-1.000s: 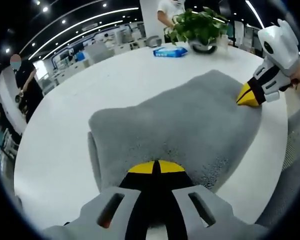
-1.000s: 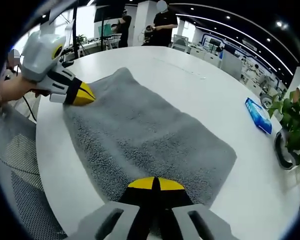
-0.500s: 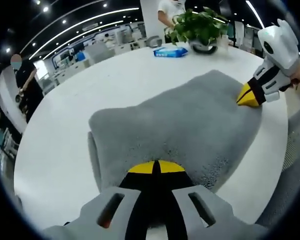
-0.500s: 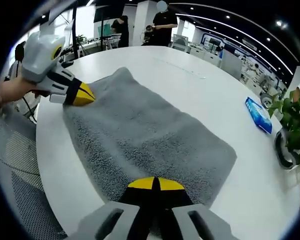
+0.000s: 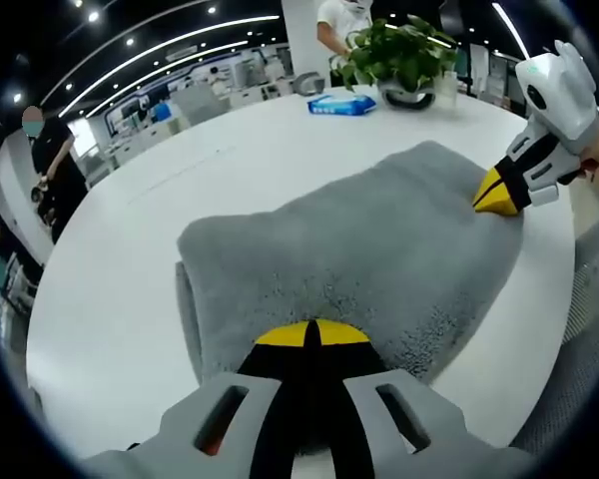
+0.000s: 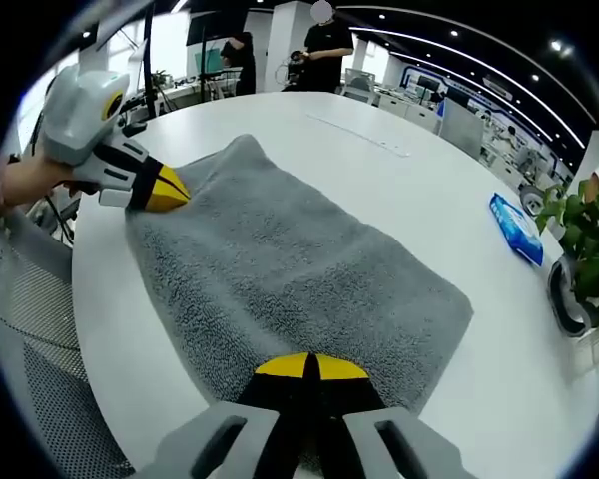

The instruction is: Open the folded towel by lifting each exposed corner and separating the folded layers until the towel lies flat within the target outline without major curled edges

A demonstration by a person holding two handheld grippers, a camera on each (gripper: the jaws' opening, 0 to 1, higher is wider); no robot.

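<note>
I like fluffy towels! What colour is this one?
Grey. The towel shows best in the right gripper view.

Bare table (image 6: 379,170) (plant (image 5: 394,55) far off)

Grey terry-cloth towel (image 5: 359,259): matt, rough looped pile. White round tabletop (image 5: 130,289): smooth, faintly glossy finish. Right gripper (image 5: 495,192), upper right of the left gripper view: smooth white plastic shell, matt black and yellow fingers (image 5: 499,198). Blue wipes packet (image 6: 515,229), right of the right gripper view: glossy plastic film.
</note>
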